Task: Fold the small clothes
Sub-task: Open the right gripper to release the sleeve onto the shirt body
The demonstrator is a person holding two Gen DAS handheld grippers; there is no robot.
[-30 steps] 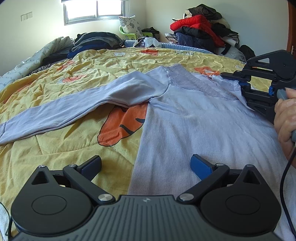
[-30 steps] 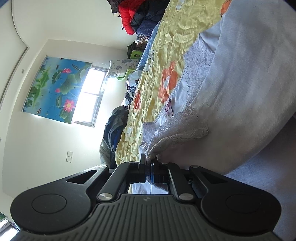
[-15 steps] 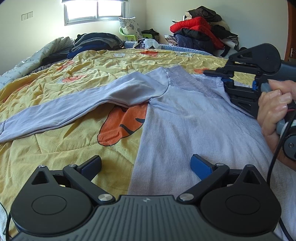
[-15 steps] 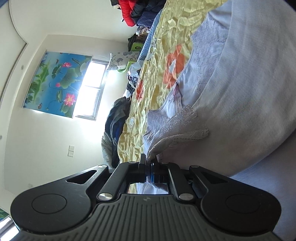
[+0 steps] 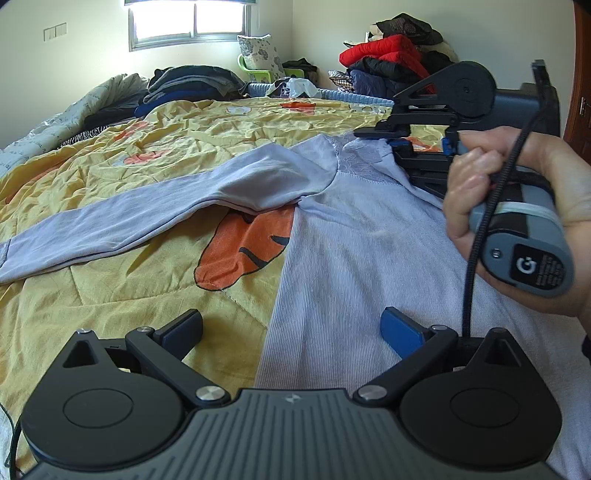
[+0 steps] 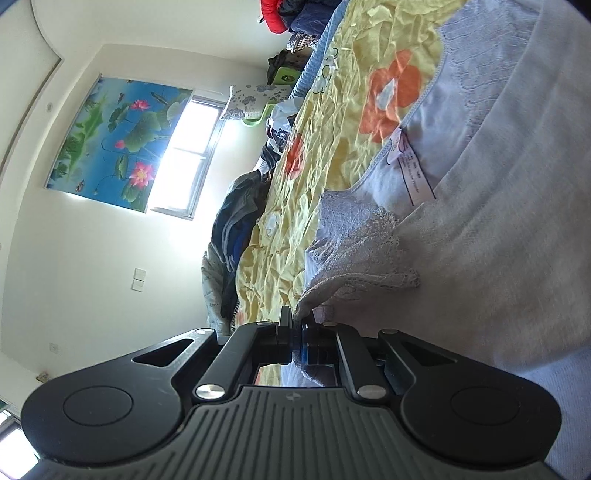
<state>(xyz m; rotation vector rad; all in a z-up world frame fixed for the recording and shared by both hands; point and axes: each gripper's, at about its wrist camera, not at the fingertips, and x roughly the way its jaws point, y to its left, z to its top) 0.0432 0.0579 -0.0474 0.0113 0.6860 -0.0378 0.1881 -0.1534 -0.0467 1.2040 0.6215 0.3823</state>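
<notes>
Pale lavender long-sleeved ribbed knit top with lace shoulder panels (image 5: 354, 258) lies spread flat on the yellow quilted bedspread with orange flower patches (image 5: 110, 295), body toward the bed's near right side, neckline pointing at the far edge. One long sleeve (image 5: 147, 218) runs out leftward across the quilt toward the left edge of the bed, slightly puffed at the shoulder. A white care label (image 6: 415, 177) shows inside the neckline. Right gripper (image 6: 297, 332): jaws closed tight on the lace-trimmed shoulder fabric (image 6: 354, 258), which is gathered and lifted off the rest of the top; tool rolled on its side, so the room looks tilted in its own camera. From the left camera the right gripper (image 5: 413, 147) sits over the far right shoulder area, held in the person's right hand (image 5: 517, 206) with a black cable (image 5: 480, 236) trailing down. Left gripper (image 5: 291, 328): jaws spread wide, nothing between them, low over the hem, straddling the top's left side edge; black finger (image 5: 183, 328) over quilt, blue finger (image 5: 400, 330) over fabric. Beyond the far edge: pile of dark folded clothes (image 5: 184, 85), red padded jacket on a heap (image 5: 384, 55), window (image 5: 188, 18), lotus painting (image 6: 114, 136) on the wall.
</notes>
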